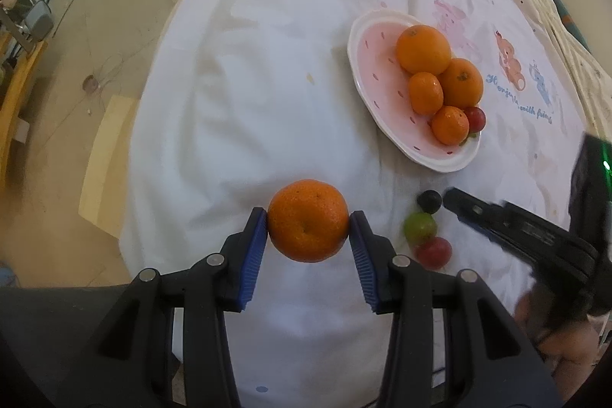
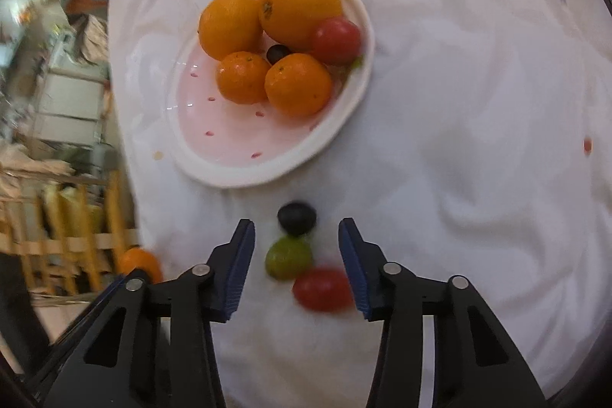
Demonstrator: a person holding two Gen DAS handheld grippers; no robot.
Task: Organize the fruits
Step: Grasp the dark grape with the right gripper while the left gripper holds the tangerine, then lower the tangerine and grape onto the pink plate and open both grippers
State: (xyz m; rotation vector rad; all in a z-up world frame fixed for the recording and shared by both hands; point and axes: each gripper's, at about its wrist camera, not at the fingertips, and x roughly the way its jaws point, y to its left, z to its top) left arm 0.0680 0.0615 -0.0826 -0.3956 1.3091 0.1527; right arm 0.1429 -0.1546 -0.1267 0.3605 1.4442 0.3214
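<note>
White cloth (image 1: 267, 83) below; left gripper (image 1: 308, 228) holds mandarin (image 1: 308, 220); right gripper (image 2: 296, 255) open.

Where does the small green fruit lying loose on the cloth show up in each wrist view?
Left wrist: green fruit lies lower right of centre, on the cloth between a dark berry and a red tomato.
Right wrist: green fruit lies low centre, between the right hand-held gripper's blue pads.
Shared landmark: the pink plate holding oranges.

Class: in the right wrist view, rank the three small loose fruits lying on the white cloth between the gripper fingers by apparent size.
1. Oval red tomato, nearest the camera, so unsure.
2. Round green fruit.
3. Round dark berry.
</note>
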